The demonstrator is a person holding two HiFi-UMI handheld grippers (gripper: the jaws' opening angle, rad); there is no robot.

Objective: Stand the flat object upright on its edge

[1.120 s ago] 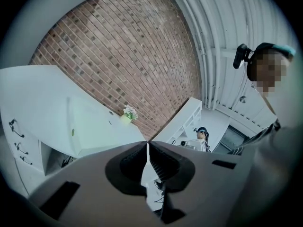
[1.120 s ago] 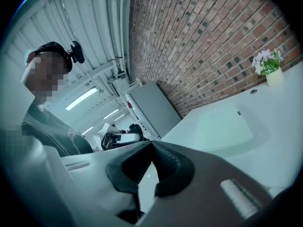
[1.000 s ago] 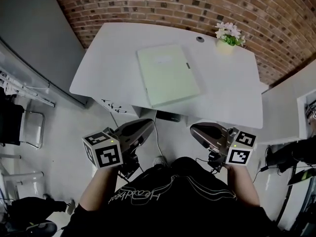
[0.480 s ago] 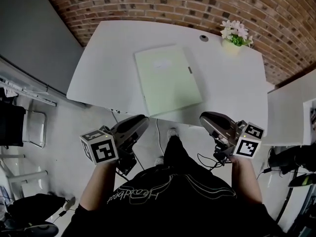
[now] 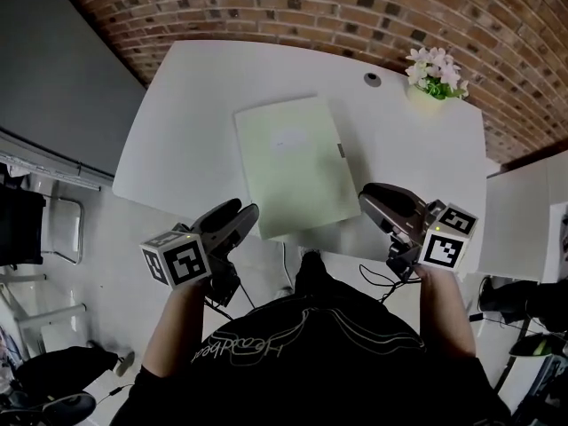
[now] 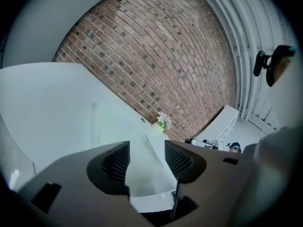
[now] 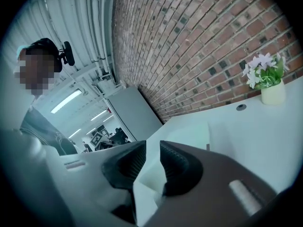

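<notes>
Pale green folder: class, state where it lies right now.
In the head view, the folder lies flat centrally on the white table, left of and nearer than the flower pot.

only a looping script across the person's black shirt (image 5: 266, 349), seemingly "headbeat", can be read.

A white rectangular desk (image 5: 195, 122) with rounded corners stands against a red brick wall (image 5: 266, 7). At its far right corner sits a small cream pot of pale flowers (image 5: 433, 74), with a round grey cable grommet (image 5: 372, 79) near it. A dark grey flat panel (image 5: 53, 69) stands to the desk's left, and thin black cables (image 5: 377, 280) show below its near edge.
</notes>
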